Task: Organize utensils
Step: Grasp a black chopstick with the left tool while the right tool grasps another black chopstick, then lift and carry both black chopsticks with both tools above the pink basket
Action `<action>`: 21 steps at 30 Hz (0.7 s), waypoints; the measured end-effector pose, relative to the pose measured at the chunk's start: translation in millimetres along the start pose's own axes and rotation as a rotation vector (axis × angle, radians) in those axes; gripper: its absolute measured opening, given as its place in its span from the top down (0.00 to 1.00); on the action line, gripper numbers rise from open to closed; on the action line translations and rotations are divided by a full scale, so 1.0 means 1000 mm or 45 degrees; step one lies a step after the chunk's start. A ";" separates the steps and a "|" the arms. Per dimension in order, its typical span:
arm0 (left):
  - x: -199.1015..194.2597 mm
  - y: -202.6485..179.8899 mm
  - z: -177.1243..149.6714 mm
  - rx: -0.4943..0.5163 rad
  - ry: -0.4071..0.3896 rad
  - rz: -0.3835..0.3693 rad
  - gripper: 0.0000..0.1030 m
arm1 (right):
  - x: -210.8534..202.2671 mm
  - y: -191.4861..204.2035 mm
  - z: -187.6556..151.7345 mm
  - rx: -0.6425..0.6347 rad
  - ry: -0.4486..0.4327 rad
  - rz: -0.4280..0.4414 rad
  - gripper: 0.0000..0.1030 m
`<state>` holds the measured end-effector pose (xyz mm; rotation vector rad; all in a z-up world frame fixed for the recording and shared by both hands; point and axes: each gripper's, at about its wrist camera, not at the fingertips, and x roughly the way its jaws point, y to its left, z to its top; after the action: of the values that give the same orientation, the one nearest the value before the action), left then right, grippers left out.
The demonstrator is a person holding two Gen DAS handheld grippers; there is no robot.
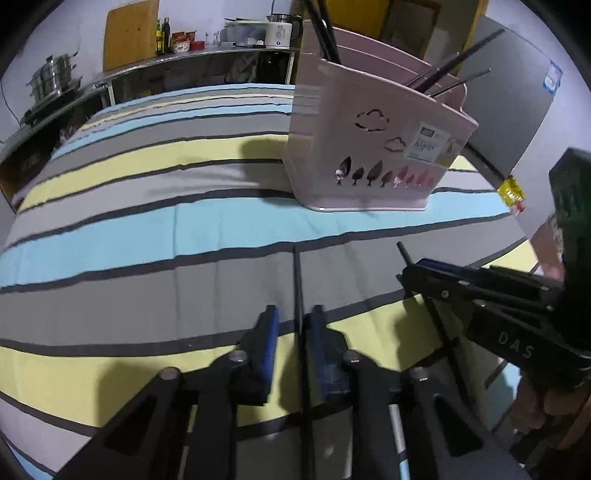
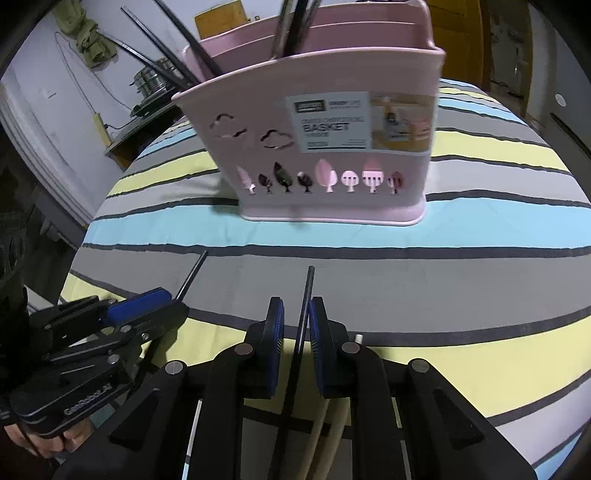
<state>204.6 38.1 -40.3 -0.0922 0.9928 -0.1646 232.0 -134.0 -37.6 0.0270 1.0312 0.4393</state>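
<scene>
Left tongs (image 1: pixel 291 325): a black chopstick (image 1: pixel 297 280) stands between the blue pads (image 1: pixel 271 343); it lies against the right-hand pad, while a gap shows beside the left-hand one, so the tongs are parted and not clamping.
Right tongs (image 2: pixel 296 317): another black chopstick (image 2: pixel 305 306) runs between the pads, with a gap on either side; whether they grip it I cannot tell.
Basket (image 2: pixel 332 155): pink, upright on the striped cloth (image 2: pixel 480 236), beyond both tongs; dark chopsticks (image 2: pixel 295 26) stand in its compartments.
Both held chopsticks: tips pointing toward the basket, well short of it.
Cloth: covers the counter under the basket.
Hand (image 2: pixel 48 443): grips the left tool's handle, on the near side of the basket.
</scene>
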 end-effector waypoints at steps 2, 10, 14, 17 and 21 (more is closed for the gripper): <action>-0.002 0.004 -0.002 -0.018 0.002 0.002 0.90 | 0.002 0.000 0.002 -0.002 0.011 -0.006 0.85; 0.005 0.009 0.010 -0.038 0.067 0.008 0.91 | 0.006 0.008 0.007 -0.056 0.074 -0.072 0.86; 0.013 0.010 0.021 -0.030 0.108 -0.008 0.91 | 0.007 0.007 0.007 -0.043 0.069 -0.080 0.94; 0.014 0.008 0.023 -0.007 0.115 -0.003 0.91 | 0.005 0.005 0.007 -0.029 0.061 -0.069 0.94; 0.011 0.006 0.020 0.010 0.102 0.014 0.94 | 0.000 0.002 0.007 0.005 0.042 -0.023 0.95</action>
<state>227.9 42.5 -39.8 -0.0733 1.0720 -0.1627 237.2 -130.6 -33.8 0.0138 1.0636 0.4226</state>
